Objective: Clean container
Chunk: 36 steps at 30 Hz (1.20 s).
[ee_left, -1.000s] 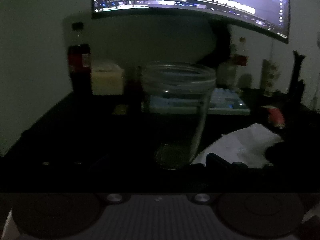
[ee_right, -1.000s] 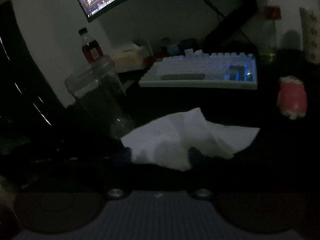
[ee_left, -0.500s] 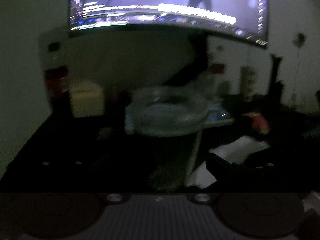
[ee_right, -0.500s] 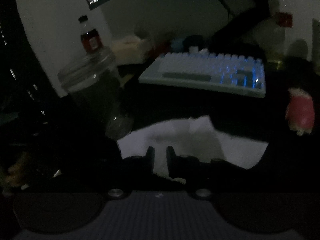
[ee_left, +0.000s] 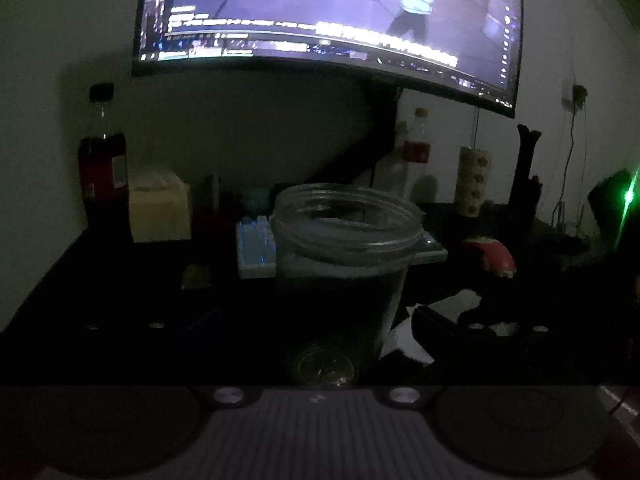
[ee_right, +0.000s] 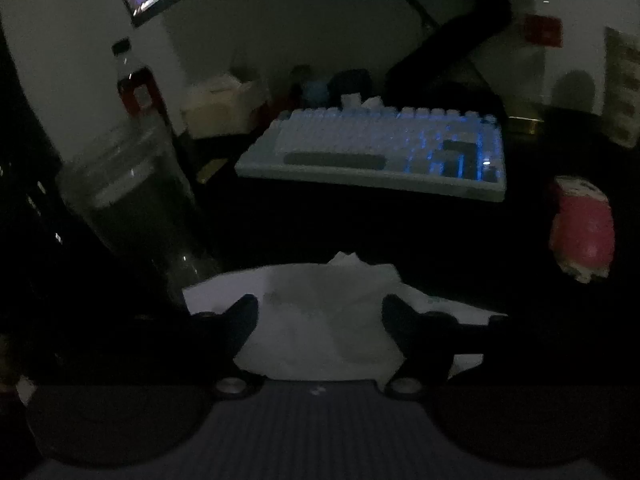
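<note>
1. Tissue lies flat and crumpled on the dark desk directly under the right gripper, spread wider left to right than near to far, with one raised peak at its far edge.
2. Right gripper: its jaws have just been opening and now stand wide apart, one dark finger on each side of the tissue's middle; the paper sits between them but neither pad presses on it, so it is released, not grasped.
3. Container, a clear open-mouthed jar, stands upright on the desk, its long axis vertical. In the right wrist view it is to the left of the tissue and a little farther off, its base just beside the tissue's left corner.
4. Left gripper: the jar fills the centre of its view, close in front, but its fingers are lost in the dark, so I cannot tell whether they are open, shut or on the jar.
5. Judged from this, the left hand is the nearer one to the jar and the right hand the nearer one to the tissue.
6. Next move likely turns on closing on the tissue, then carrying it left and up over the jar's rim, since the mouth faces upward.
7. Keyboard lies far behind, well apart.
</note>
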Motion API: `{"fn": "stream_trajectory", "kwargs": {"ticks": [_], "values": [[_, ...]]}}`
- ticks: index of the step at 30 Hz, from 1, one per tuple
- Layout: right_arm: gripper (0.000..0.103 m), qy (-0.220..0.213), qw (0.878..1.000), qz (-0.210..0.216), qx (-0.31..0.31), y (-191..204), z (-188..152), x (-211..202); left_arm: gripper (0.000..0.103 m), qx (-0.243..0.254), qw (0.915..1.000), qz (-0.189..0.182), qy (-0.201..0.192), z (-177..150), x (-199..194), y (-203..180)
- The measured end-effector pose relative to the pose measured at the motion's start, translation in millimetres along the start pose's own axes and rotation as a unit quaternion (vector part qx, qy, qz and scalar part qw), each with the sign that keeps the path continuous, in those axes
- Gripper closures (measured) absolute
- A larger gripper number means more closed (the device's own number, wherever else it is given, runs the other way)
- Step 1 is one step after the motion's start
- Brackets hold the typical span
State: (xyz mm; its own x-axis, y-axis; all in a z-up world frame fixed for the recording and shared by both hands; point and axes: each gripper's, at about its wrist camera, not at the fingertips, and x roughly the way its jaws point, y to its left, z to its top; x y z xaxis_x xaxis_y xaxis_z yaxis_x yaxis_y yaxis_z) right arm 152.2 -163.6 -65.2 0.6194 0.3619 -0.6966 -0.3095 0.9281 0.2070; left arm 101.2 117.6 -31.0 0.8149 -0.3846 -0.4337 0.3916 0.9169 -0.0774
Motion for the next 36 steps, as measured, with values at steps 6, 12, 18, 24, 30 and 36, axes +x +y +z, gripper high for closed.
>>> {"fn": "stream_trajectory", "kwargs": {"ticks": [6,12,18,24,30,36], "values": [[0.027,0.021,1.0,-0.006,-0.017,-3.8,-8.2,20.6,0.0,0.004,0.9997,0.025,0.0,-2.7,4.1,0.1],[0.081,-0.022,0.997,-0.021,-0.066,9.3,-26.3,11.3,0.0,0.003,0.999,0.044,-0.011,-2.6,2.7,-3.6],[0.094,-0.063,0.997,0.025,-0.04,1.8,-33.3,-12.7,0.0,0.018,0.9972,0.058,-0.043,0.3,-12.5,-12.6],[0.094,-0.098,0.993,0.061,-0.02,-2.4,-31.0,-34.6,0.0,0.037,0.9951,0.075,-0.053,2.0,-14.8,-18.9],[0.094,-0.112,0.991,0.076,0.002,-12.4,-32.3,-39.6,0.0,0.143,0.9846,0.071,-0.071,7.3,-30.0,-54.7],[0.093,-0.113,0.989,0.092,0.025,-25.6,-43.5,-38.5,0.0,0.339,0.9368,0.056,-0.067,20.6,-29.2,-103.3]]}}
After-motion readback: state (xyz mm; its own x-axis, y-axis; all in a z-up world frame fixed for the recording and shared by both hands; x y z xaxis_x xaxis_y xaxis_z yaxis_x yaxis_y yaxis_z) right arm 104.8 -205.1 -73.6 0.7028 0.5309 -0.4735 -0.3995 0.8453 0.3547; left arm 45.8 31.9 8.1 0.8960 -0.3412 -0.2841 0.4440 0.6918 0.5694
